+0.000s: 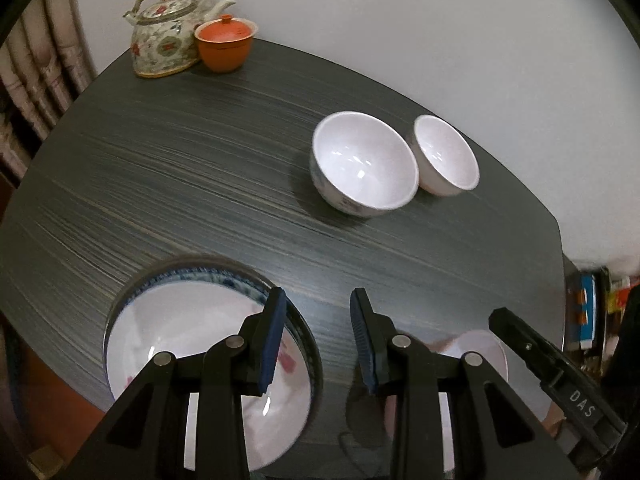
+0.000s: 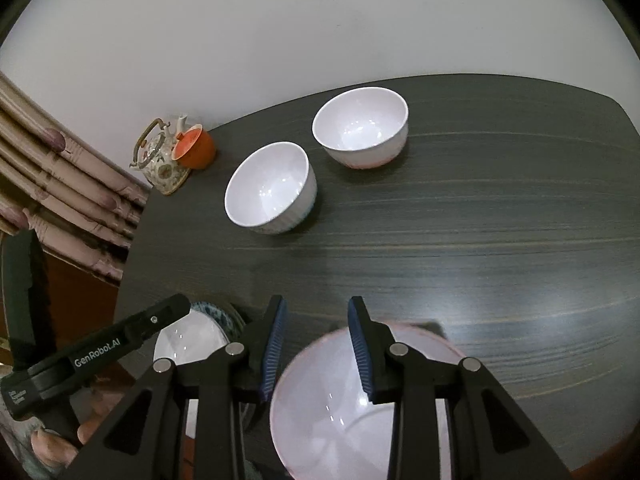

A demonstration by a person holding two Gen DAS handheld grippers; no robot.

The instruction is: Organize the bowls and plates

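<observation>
Left gripper (image 1: pixel 318 312): held above the near edge of the table (image 1: pixel 200 168); jaws are seen parted, with nothing between the pads.
Right gripper (image 2: pixel 316 320): held above the near edge, to the right of the left gripper; jaws are seen parted, nothing clamped.
Blue-rimmed bowl (image 1: pixel 192 344): placed at the near left of the table, under the left finger of the left gripper; no contact with the pad can be made out.
Plain bowl (image 2: pixel 340 400): placed at the near right, under the right finger of the right gripper; its rim is blurred, and contact cannot be told.
Hand (image 2: pixel 56 444): seen at the near left in the right wrist view, gripping the left gripper's handle.
Middle bowls: a patterned bowl (image 1: pixel 362 164) and a smaller bowl (image 1: pixel 446 156) are set upright just beside each other, right of centre, farther out.
Teapot (image 1: pixel 164 36): set at the far left corner.
Orange cup (image 1: pixel 225 44): lidded, set against the teapot's right side.
Curtain (image 2: pixel 60 184): hung beyond the table's left edge.
</observation>
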